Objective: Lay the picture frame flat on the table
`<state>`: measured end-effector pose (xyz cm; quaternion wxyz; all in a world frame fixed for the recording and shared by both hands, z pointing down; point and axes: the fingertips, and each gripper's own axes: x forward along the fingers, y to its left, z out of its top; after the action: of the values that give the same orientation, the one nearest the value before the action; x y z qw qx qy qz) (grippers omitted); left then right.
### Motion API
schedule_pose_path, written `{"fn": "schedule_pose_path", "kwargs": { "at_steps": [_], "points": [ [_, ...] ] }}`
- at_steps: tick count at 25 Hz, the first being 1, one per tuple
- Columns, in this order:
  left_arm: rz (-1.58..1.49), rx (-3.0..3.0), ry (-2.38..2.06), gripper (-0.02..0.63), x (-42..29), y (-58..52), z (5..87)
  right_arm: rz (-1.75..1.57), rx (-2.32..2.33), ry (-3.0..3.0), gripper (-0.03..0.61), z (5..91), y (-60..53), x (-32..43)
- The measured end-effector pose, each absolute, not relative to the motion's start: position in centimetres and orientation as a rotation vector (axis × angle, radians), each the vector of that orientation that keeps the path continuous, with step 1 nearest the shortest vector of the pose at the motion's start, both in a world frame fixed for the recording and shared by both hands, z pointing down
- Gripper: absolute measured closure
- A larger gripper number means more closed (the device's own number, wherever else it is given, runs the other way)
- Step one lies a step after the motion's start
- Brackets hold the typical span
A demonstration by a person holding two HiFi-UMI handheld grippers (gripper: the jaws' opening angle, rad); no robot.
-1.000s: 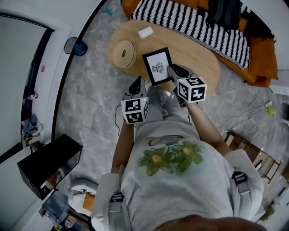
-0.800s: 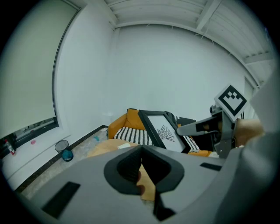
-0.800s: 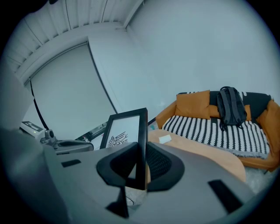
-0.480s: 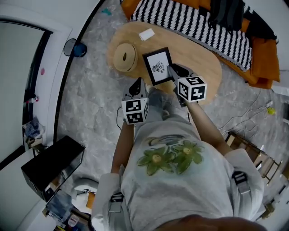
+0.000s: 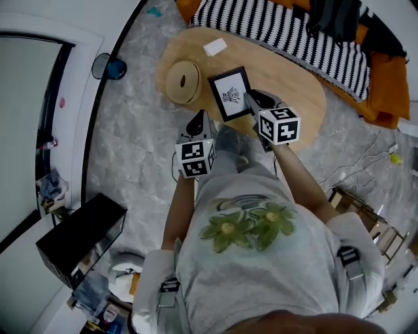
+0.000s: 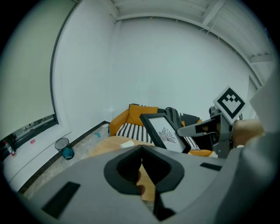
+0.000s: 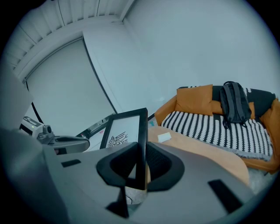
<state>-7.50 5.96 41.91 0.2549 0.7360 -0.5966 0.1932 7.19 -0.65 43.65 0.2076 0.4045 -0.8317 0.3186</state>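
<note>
The black picture frame (image 5: pixel 228 93) with a white print is held over the near edge of the oval wooden table (image 5: pixel 294 75), its face tilted upward. My right gripper (image 5: pixel 251 102) is shut on the frame's right edge. In the right gripper view the frame (image 7: pixel 127 131) stands edge-on between the jaws of the right gripper (image 7: pixel 141 171). My left gripper (image 5: pixel 196 122) hangs left of the frame, apart from it, shut and empty. The left gripper view shows the frame (image 6: pixel 162 132) ahead to the right, beyond the left gripper (image 6: pixel 141 162).
A round woven lid (image 5: pixel 182 81) and a white card (image 5: pixel 215 46) lie on the table. Behind it stands an orange sofa with a striped blanket (image 5: pixel 287 29) and a dark backpack (image 5: pixel 334 16). A bin (image 5: pixel 108 66) and a black box (image 5: pixel 81 238) are on the floor.
The head view has drifted slightly. The right gripper still holds the frame at the same tilt, and the left gripper has not visibly moved.
</note>
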Motion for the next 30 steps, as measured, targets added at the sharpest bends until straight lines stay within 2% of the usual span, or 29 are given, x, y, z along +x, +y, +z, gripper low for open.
{"fn": "schedule_pose_path", "kwargs": {
  "at_steps": [30],
  "points": [
    [0.528, 1.930, -1.565, 0.598, -9.2, 2.4, 46.4, 0.940, 1.090, -2.215, 0.512, 49.5, -3.8, 5.0]
  ]
}}
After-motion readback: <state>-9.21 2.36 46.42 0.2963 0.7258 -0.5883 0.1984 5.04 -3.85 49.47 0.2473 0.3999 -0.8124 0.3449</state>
